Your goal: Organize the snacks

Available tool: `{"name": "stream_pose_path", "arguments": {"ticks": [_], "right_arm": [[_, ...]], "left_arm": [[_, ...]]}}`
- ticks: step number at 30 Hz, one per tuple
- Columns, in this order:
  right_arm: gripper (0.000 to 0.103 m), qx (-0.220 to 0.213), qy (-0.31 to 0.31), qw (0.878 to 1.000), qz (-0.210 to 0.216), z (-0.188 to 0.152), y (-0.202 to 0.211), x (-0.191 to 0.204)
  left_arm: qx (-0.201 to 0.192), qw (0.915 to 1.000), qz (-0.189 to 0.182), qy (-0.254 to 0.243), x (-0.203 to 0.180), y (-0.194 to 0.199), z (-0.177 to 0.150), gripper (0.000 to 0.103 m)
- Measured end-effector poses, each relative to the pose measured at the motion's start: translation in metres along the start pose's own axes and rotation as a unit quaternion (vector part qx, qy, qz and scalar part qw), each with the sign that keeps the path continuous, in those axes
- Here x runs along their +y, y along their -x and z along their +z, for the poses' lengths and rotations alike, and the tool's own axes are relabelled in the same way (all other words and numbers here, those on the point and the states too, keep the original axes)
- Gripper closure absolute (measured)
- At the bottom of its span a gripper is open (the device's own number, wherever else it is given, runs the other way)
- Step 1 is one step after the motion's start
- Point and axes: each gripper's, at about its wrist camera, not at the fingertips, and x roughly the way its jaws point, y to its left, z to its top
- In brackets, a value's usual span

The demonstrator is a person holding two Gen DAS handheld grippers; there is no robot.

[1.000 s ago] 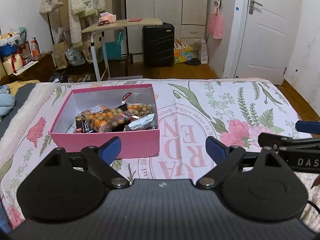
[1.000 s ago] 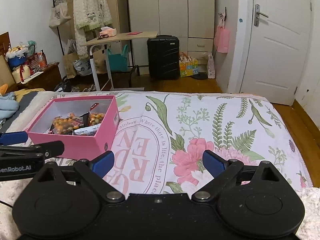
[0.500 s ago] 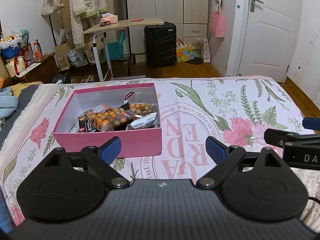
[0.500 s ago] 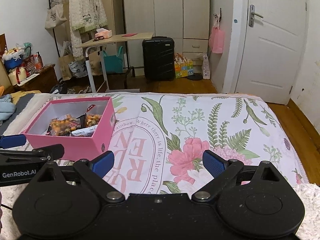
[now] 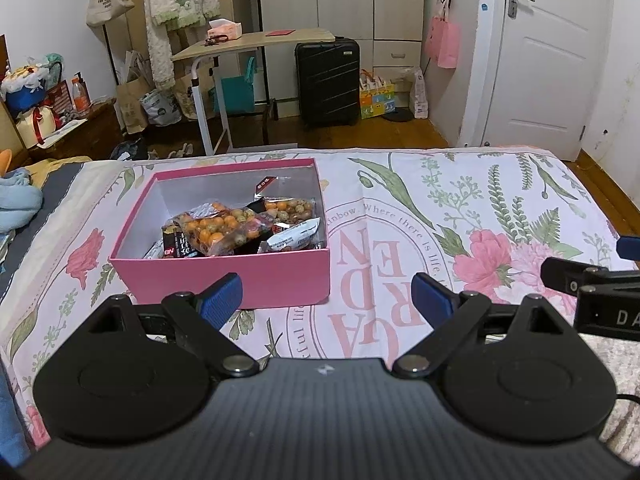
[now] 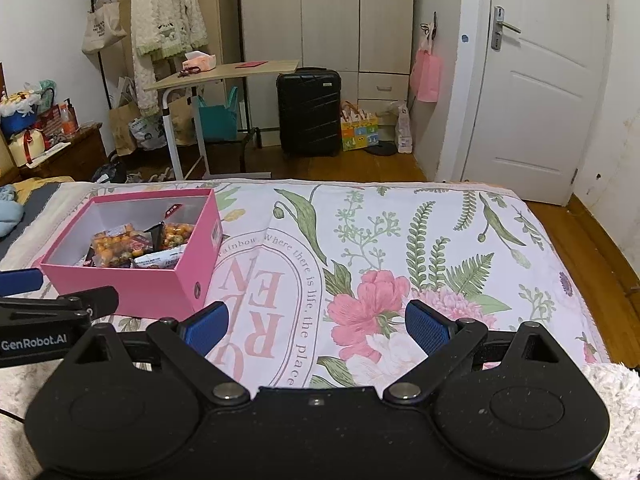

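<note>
On the bed, over a floral bedspread [image 5: 460, 184], sits an open pink box [image 5: 224, 276] holding the snack packets [image 5: 218, 230], several showing orange and speckled balls through clear wrap. Curved print on the bedspread reads "rainbow. Where there is life, the place", with large pink letters inside the ring. Nearer the camera, the left gripper [image 5: 326, 294] hovers with its jaws wide and nothing between them, just short of the box. Beside it, the right gripper [image 6: 316, 324] also has jaws wide and empty. "GenRobot.AI" is printed on the left gripper's side.
</note>
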Motion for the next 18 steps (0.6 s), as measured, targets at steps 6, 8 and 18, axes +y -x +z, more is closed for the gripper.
{"name": "stream_pose_path", "arguments": {"ticks": [6, 8, 18], "right_arm": [[0.006, -0.002, -0.009, 1.000, 0.011, -0.0008, 0.0000, -0.0027], [0.006, -0.002, -0.008, 1.000, 0.008, -0.0010, -0.0010, -0.0029], [0.006, 0.002, -0.013, 1.000, 0.001, -0.0026, -0.0032, -0.0054]], "left_arm": [[-0.002, 0.9999, 0.012, 0.000, -0.0011, 0.0010, -0.0003, 0.005], [-0.008, 0.9998, 0.015, -0.003, -0.0025, 0.0033, -0.0004, 0.004], [-0.013, 0.9998, 0.018, 0.000, -0.0018, 0.0060, -0.0002, 0.002]]}}
